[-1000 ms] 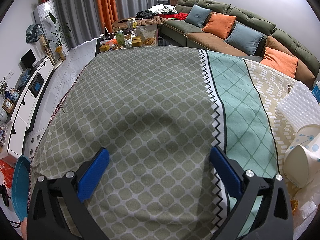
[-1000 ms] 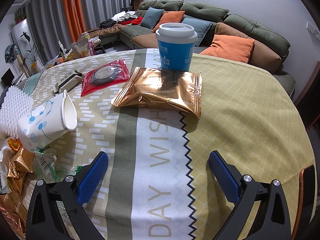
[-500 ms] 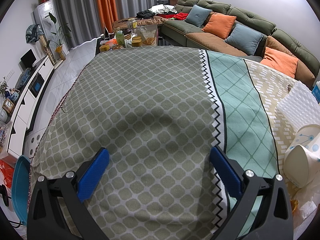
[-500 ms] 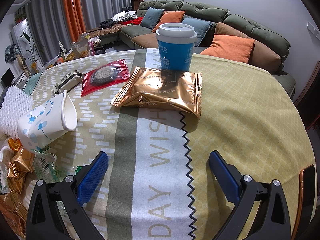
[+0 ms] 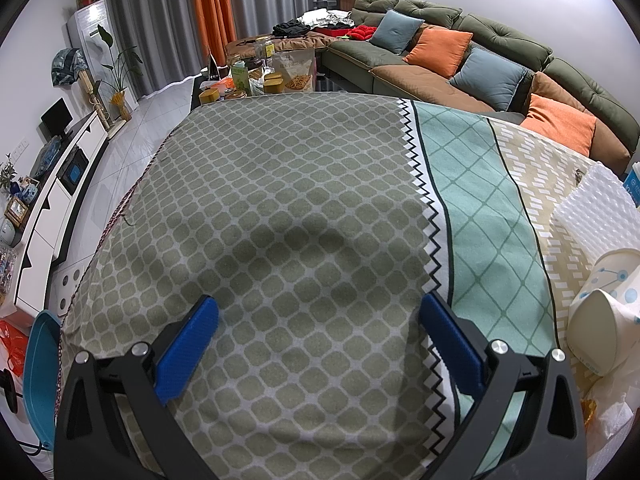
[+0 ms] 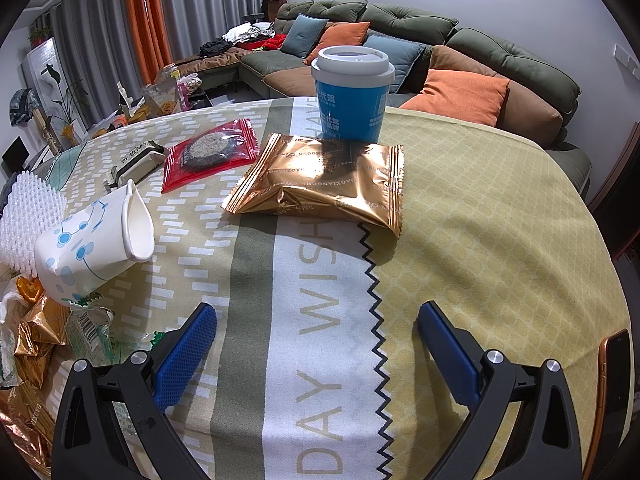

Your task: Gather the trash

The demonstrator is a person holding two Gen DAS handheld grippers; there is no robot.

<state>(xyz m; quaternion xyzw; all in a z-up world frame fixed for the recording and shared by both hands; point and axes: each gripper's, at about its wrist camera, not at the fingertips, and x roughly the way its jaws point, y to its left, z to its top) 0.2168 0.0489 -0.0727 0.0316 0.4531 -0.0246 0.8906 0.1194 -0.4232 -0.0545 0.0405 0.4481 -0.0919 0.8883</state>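
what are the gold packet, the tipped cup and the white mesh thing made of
Gold packet: metallised foil film, it seems; glossy, creased, crimped ends.
Tipped cup: likely paper; matte white, blue dots, rolled rim.
White mesh: probably foam netting; soft-looking white lattice.

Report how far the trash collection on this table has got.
Done: nothing visibly collected; no bin or bag is in view. In hand: nothing; the left gripper and right gripper are both open and empty above the tablecloth. Left: the tipped paper cup, crumpled wrappers and white foam netting at the left edge. The gold packet and red packet look unopened.
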